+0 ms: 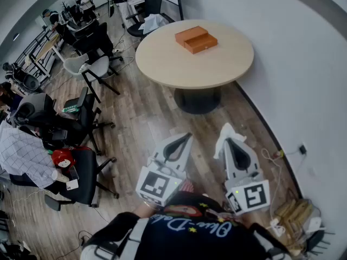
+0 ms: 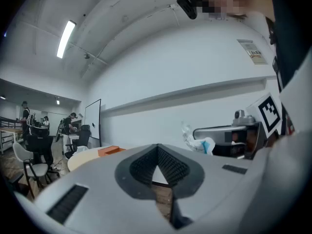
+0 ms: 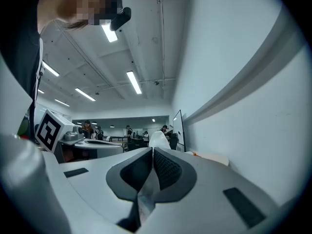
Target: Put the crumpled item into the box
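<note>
An orange box (image 1: 196,39), its two halves side by side, lies on the round beige table (image 1: 217,66) some way ahead. My right gripper (image 1: 231,140) is held low over the wood floor, shut on a white crumpled item (image 1: 225,130) that pokes out past its tips. In the right gripper view the item (image 3: 159,140) sticks up from between the closed pads. Beside it my left gripper (image 1: 187,136) is shut with nothing in it. The left gripper view shows its tips (image 2: 157,147) pressed together, the box (image 2: 108,150) far off, and the crumpled item (image 2: 196,143) in the other gripper.
A white wall (image 1: 303,80) curves along the right. Cables and a power strip (image 1: 276,223) lie on the floor at lower right. Black office chairs (image 1: 81,123) and a white chair (image 1: 89,66) stand to the left. People sit at desks far back.
</note>
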